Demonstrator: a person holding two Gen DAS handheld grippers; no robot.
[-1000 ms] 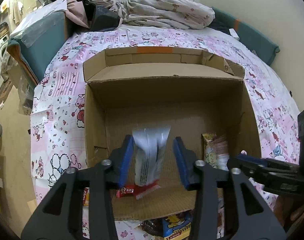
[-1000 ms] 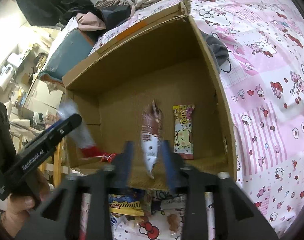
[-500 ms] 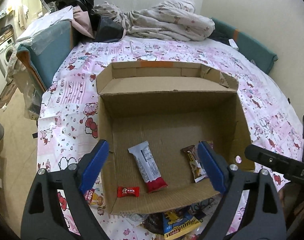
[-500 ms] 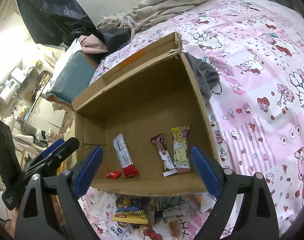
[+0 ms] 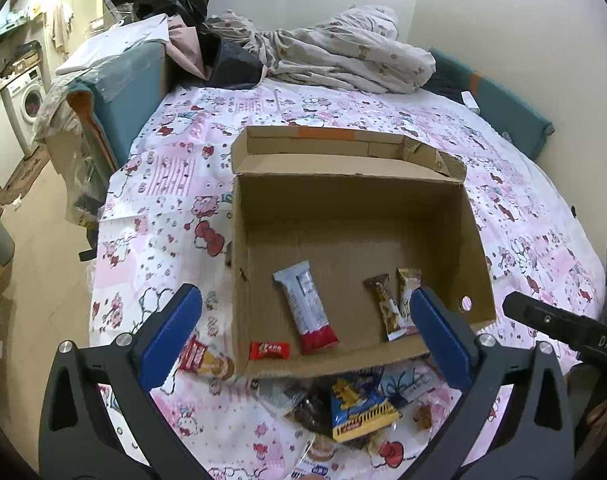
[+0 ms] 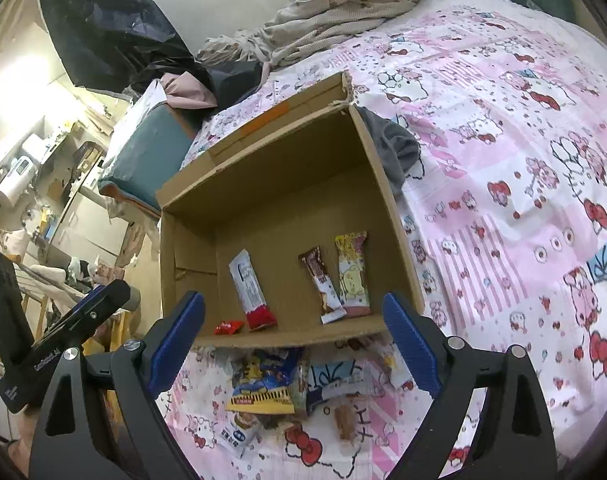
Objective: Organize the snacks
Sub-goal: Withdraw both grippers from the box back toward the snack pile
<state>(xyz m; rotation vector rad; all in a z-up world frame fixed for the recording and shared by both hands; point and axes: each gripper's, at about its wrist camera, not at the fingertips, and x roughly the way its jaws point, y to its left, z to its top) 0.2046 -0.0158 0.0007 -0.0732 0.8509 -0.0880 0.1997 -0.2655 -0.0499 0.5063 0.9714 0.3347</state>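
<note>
An open cardboard box (image 5: 355, 208) lies on the pink patterned bed. On its floor are a white-and-red bar (image 5: 305, 306), a small red candy (image 5: 269, 350), a brown bar (image 5: 385, 306) and a yellow-pink packet (image 5: 407, 284). My left gripper (image 5: 303, 298) hovers above the box's near edge. Its jaws are opening and hold nothing. My right gripper (image 6: 292, 304) is open and empty over the same edge. From there I see the white bar (image 6: 249, 288), brown bar (image 6: 321, 284) and packet (image 6: 353, 274). Several loose snacks (image 5: 355, 404) are piled in front of the box.
One more snack (image 5: 197, 356) lies on the bed left of the box. A grey cloth (image 6: 395, 148) rests against the box's right wall. Crumpled bedding (image 5: 343, 56) and a teal cushion (image 5: 123, 92) sit at the bed's far end, with the floor at left.
Both grippers let go of their bars, which now lie flat on the box floor. Both have opened wide and drawn back and up from the box.
</note>
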